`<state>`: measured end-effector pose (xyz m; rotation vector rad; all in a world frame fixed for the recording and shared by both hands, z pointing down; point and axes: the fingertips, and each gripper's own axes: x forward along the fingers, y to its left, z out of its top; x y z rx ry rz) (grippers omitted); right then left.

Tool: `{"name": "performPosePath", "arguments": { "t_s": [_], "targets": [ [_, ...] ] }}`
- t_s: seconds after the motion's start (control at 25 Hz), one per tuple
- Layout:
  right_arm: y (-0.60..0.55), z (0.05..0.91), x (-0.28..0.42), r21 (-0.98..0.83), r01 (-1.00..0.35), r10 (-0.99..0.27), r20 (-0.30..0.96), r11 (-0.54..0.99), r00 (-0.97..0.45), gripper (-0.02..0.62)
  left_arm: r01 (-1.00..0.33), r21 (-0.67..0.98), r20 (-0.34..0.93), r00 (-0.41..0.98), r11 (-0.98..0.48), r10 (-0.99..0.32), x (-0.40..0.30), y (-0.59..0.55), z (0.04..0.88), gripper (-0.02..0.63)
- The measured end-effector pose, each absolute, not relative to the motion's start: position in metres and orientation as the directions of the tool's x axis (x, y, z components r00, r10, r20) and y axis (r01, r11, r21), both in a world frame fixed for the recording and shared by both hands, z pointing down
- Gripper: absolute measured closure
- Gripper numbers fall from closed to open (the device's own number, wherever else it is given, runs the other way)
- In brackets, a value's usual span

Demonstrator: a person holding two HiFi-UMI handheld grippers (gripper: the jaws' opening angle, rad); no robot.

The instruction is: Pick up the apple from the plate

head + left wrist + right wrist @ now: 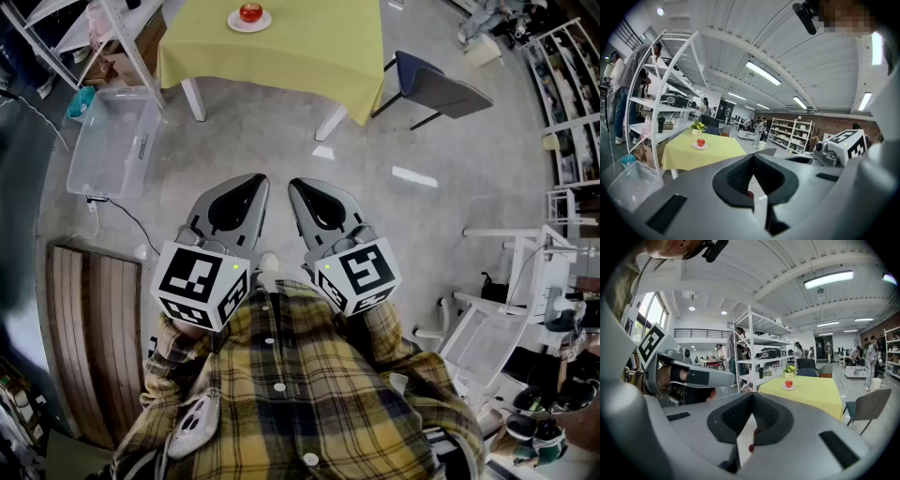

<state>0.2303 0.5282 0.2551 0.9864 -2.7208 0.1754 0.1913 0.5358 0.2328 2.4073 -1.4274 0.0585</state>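
The apple sits on the plate, on the table. A chair stands at the table's right, a bin on the floor at its left. The left gripper and right gripper hang side by side, well before the table.

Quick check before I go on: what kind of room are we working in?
Probably a big open lab or workshop hall: white metal shelving racks, ceiling strip lights, and a yellow-clothed table holding the apple on a plate.
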Motion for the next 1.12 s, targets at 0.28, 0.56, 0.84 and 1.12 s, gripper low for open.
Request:
{"name": "performPosePath", "arguments": {
  "t_s": [0.28, 0.56, 0.84, 1.12],
  "targets": [
    [0.532, 0.252, 0.242, -0.061, -0.635, -0.607, 0.236, 0.770, -0.759, 0.598, -0.871, 0.246, 0.202, 0.475, -0.425, -0.856, 0.201, 0.539, 0.232, 0.600],
    [0.538, 0.254, 0.257, -0.079, -0.632, -0.605, 0.217, 0.771, -0.766, 0.598, -0.880, 0.238, 0.203, 0.458, -0.410, -0.865, 0.211, 0.549, 0.236, 0.600],
    [0.533, 0.258, 0.259, -0.099, -0.624, -0.594, 0.221, 0.775, -0.773, 0.598, -0.886, 0.247, 0.221, 0.445, -0.392, -0.868, 0.212, 0.543, 0.243, 0.600],
    [0.496, 0.271, 0.231, -0.111, -0.622, -0.583, 0.252, 0.775, -0.772, 0.598, -0.879, 0.268, 0.234, 0.457, -0.395, -0.858, 0.188, 0.504, 0.255, 0.600]
  ]
}}
